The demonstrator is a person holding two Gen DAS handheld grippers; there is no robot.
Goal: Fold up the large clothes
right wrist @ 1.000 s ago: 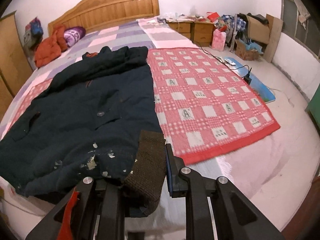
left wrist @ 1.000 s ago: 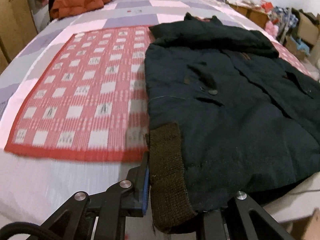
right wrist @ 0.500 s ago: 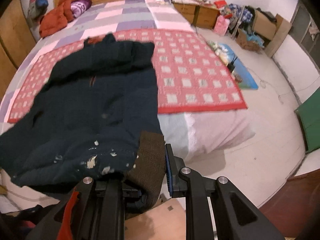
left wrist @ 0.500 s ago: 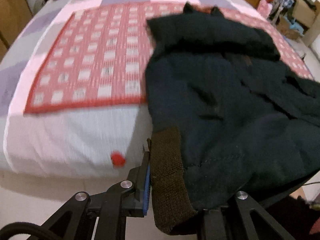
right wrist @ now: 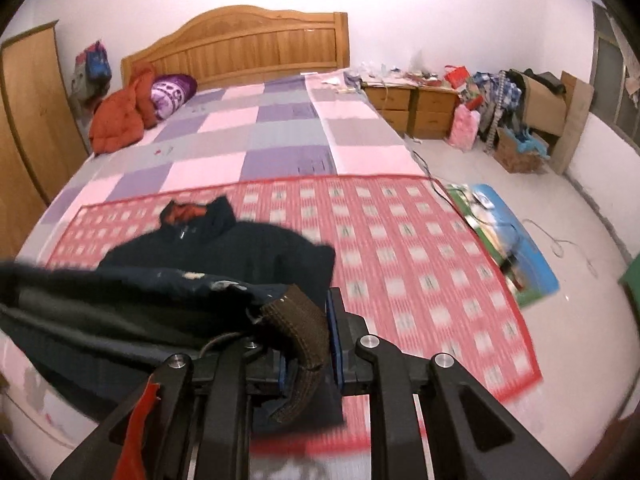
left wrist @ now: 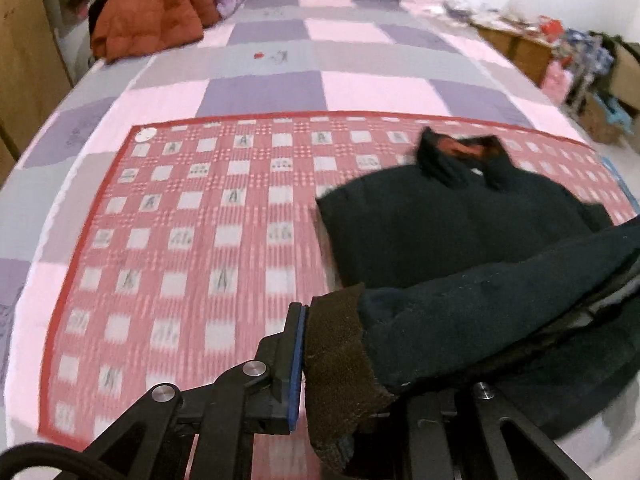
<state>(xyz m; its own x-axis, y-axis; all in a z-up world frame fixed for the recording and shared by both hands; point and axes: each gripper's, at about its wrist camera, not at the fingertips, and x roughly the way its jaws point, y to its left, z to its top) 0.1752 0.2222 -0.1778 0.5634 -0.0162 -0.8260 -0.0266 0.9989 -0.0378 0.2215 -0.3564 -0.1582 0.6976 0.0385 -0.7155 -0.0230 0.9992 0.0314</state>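
Observation:
A large dark navy jacket point(left wrist: 452, 232) lies on a red checked mat point(left wrist: 192, 248) on the bed, collar toward the headboard. My left gripper point(left wrist: 340, 364) is shut on its brown knit hem band point(left wrist: 340, 352) at the bottom left corner. My right gripper point(right wrist: 306, 356) is shut on the brown hem band point(right wrist: 304, 332) at the bottom right corner. Both hold the lower edge lifted and carried over the jacket's body point(right wrist: 224, 252), so the lower part doubles over the upper part. The collar point(right wrist: 192, 210) shows an orange lining.
The bed has a purple, pink and grey checked cover point(right wrist: 256, 136) and a wooden headboard point(right wrist: 240, 52). An orange coat point(right wrist: 120, 116) and purple pillow point(right wrist: 172, 88) lie near the headboard. Nightstands point(right wrist: 412, 104) and clutter stand right; a wardrobe point(right wrist: 32, 112) stands left.
Both grippers have lifted the jacket's hem and swung it forward over the jacket toward the collar. The lower half now folds over the upper half.

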